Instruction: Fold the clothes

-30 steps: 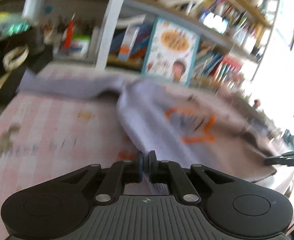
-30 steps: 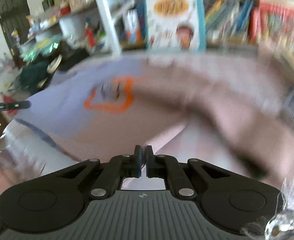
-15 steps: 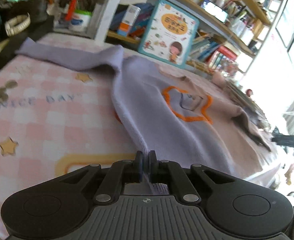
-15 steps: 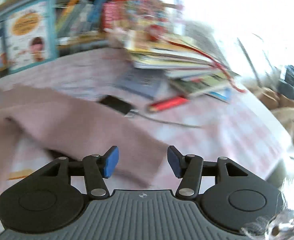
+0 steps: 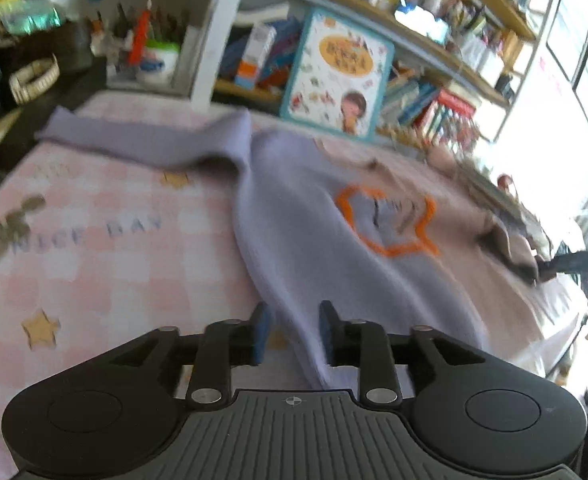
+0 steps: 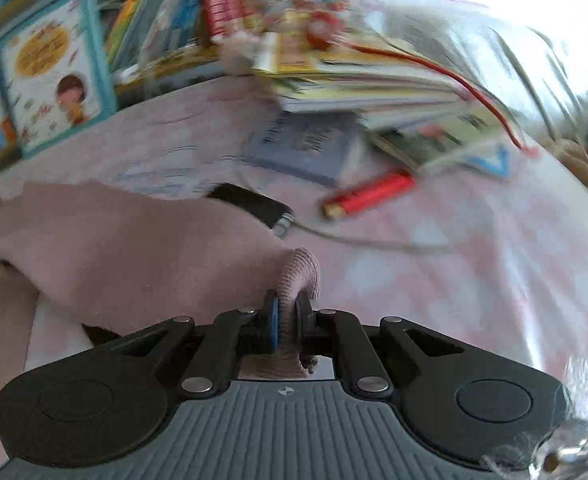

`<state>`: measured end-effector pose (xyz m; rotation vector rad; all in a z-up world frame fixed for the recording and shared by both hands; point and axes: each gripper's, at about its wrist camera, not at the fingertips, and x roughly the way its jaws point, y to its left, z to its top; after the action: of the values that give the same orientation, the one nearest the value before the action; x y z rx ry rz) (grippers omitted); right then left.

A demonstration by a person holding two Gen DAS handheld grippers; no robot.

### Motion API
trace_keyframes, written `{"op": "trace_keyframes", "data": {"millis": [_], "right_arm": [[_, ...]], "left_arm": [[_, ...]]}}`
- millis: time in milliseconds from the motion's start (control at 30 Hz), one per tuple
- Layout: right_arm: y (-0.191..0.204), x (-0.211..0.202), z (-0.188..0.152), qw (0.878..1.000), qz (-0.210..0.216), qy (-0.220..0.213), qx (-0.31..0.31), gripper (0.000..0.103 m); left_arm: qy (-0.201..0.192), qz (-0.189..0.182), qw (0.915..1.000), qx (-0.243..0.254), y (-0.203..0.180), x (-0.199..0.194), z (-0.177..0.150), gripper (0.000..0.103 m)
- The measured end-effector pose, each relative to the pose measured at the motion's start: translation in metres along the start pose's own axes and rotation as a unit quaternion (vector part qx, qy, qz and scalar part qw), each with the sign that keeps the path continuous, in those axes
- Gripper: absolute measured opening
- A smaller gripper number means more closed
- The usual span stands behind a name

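Pink-and-white checked tablecloth (image 5: 94, 264), printed with gold stars and the words "NICE DAY", covers the table. At the far left of the left wrist view, a white pen pot (image 5: 158, 62) on the shelf holds a red marker and several dark pens, standing upright. To its right, the bookshelf (image 5: 446, 76) compartments hold rows of books, with a teal-edged picture book (image 5: 336, 76) leaning face-out against them.

Lavender sweater (image 5: 314, 240) lies spread flat on the cloth, its orange star outline (image 5: 390, 220) facing up — one sleeve runs out toward the far left corner of the table. The sweater's near hem edge passes between the fingers of the left gripper (image 5: 292, 330). That gripper points forward and downward at the table; its jaws are opening, blue pads standing clear of the fabric on both sides.

In the right wrist view, the same picture book (image 6: 54, 76) stands at upper left. The sweater's right sleeve (image 6: 142, 252) looks dusty pink here and lies across the cloth, partly covering a black device (image 6: 254, 204) with a cable attached. Beyond it lie a blue-grey book (image 6: 306, 148), a red cylindrical item (image 6: 370, 194) and a loose stack of books (image 6: 374, 84).

The right gripper (image 6: 288, 316) points steeply downward — its jaws are clamped on the ribbed cuff (image 6: 298, 276) of that sleeve, which bunches upward just above the pads.
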<state>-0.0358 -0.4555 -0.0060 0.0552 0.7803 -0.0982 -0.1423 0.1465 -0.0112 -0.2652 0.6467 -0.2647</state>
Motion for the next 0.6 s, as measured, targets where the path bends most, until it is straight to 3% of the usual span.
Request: {"op": "trace_keyframes", "data": {"millis": [100, 167, 233, 433, 500, 600], "right_arm": [[0.034, -0.012, 0.031, 0.988, -0.074, -0.084, -0.103, 0.007], [0.055, -0.02, 0.054, 0.969, -0.121, -0.149, -0.158, 0.007], [0.072, -0.022, 0.075, 0.946, -0.157, -0.198, -0.202, 0.007], [0.091, -0.003, 0.113, 0.908, -0.212, -0.271, -0.239, 0.007], [0.087, 0.015, 0.124, 0.911, -0.222, -0.253, -0.241, 0.007], [0.077, 0.047, 0.137, 0.937, -0.205, -0.168, -0.229, 0.013]], "left_arm": [[-0.022, 0.023, 0.9995, 0.01, -0.001, 0.004, 0.015, 0.042], [-0.031, 0.042, 0.9984, 0.024, -0.002, 0.008, 0.023, 0.051], [-0.039, 0.053, 0.9972, 0.034, -0.004, 0.015, 0.028, 0.052], [-0.044, 0.048, 0.9974, 0.033, -0.003, 0.036, 0.037, 0.052], [-0.044, 0.044, 0.9976, 0.03, -0.003, 0.045, 0.041, 0.052], [-0.043, 0.036, 0.9982, 0.018, 0.001, 0.06, 0.048, 0.053]]}}
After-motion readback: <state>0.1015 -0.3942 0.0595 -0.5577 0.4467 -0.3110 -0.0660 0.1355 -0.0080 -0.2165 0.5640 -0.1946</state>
